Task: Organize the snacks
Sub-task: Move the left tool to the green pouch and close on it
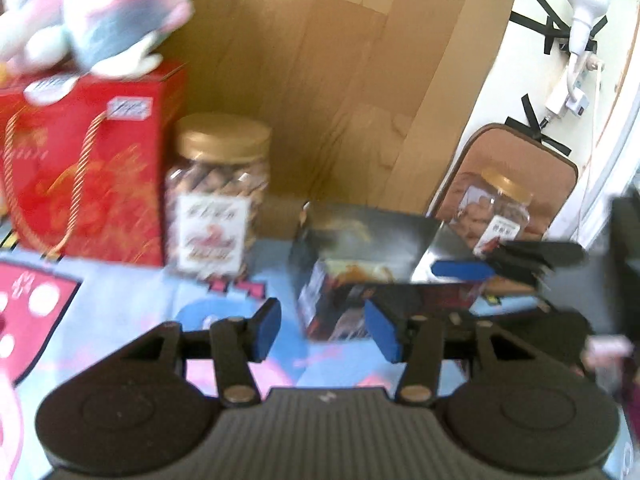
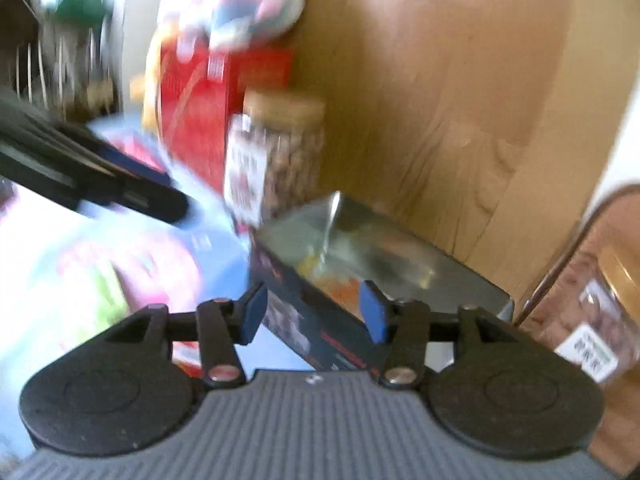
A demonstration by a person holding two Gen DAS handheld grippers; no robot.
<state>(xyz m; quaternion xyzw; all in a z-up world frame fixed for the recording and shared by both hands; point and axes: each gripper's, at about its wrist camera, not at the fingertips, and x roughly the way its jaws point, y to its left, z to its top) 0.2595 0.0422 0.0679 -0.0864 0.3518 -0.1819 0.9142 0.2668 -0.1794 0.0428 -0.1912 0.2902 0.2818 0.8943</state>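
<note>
A dark printed snack box (image 1: 360,252) lies on the colourful table cover, also in the right wrist view (image 2: 352,276). A gold-lidded jar of snacks (image 1: 218,196) stands left of it beside a red gift box (image 1: 88,164); the jar (image 2: 276,160) and the red box (image 2: 192,108) also show in the right wrist view. A second gold-lidded jar (image 1: 496,212) lies tilted at the right by a brown cushion, also in the right wrist view (image 2: 592,312). My left gripper (image 1: 322,328) is open just in front of the dark box. My right gripper (image 2: 314,312) is open around the dark box's near end.
A pink and white plush toy (image 1: 92,16) sits on the red box. Brown cardboard (image 1: 340,80) backs the table. A brown cushion (image 1: 516,176) leans at the right below taped white wall fittings (image 1: 580,20). The right gripper shows in the left wrist view (image 1: 508,264).
</note>
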